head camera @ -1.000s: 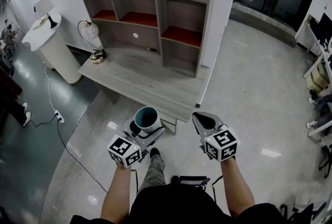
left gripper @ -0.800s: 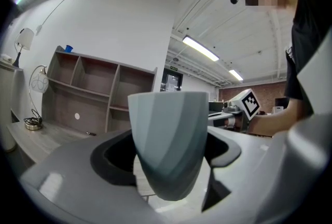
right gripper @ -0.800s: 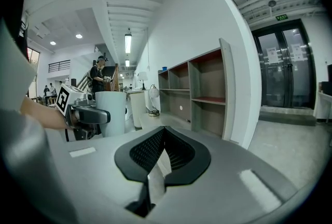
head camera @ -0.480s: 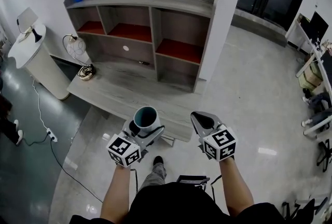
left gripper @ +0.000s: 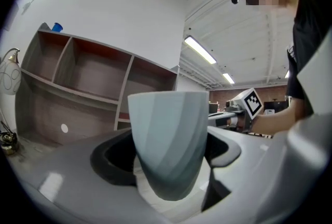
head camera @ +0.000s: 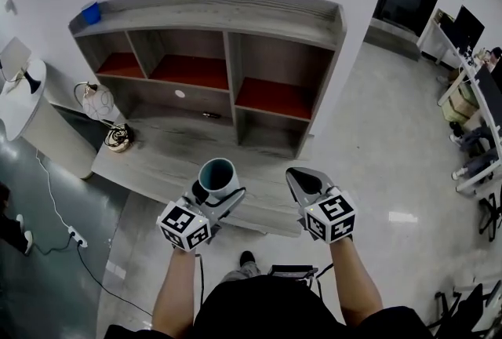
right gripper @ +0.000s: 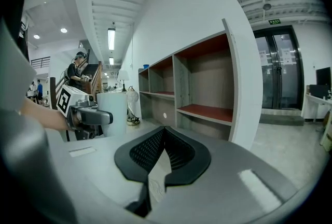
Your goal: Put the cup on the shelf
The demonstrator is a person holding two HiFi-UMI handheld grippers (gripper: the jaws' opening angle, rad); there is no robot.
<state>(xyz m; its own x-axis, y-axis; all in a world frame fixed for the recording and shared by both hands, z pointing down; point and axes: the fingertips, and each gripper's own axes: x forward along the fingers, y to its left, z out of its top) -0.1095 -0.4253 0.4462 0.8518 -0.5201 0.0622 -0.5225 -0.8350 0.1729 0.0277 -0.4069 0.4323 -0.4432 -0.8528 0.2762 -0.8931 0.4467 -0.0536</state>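
A pale blue-grey cup [head camera: 217, 176] stands upright between the jaws of my left gripper [head camera: 213, 190], which is shut on it. In the left gripper view the cup [left gripper: 168, 140] fills the middle, with the pads against its sides. The grey shelf unit [head camera: 208, 55] with red-floored compartments stands ahead on a low grey desk [head camera: 165, 153]. My left gripper hangs over the desk's front edge. My right gripper [head camera: 303, 180] is beside it on the right, shut with nothing in it [right gripper: 163, 132]. From the right gripper view the cup [right gripper: 112, 111] shows at the left and the shelf [right gripper: 202, 88] straight ahead.
A small blue thing [head camera: 92, 12] sits on top of the shelf at its left end. A round wire lamp [head camera: 98, 103] stands on the desk's left end, by a white round stand [head camera: 31, 114]. Cables run over the floor at the left; office chairs stand far right.
Both grippers have moved toward the shelf, from over the floor to over the desk's front edge. The cup has stayed in the left gripper's jaws.
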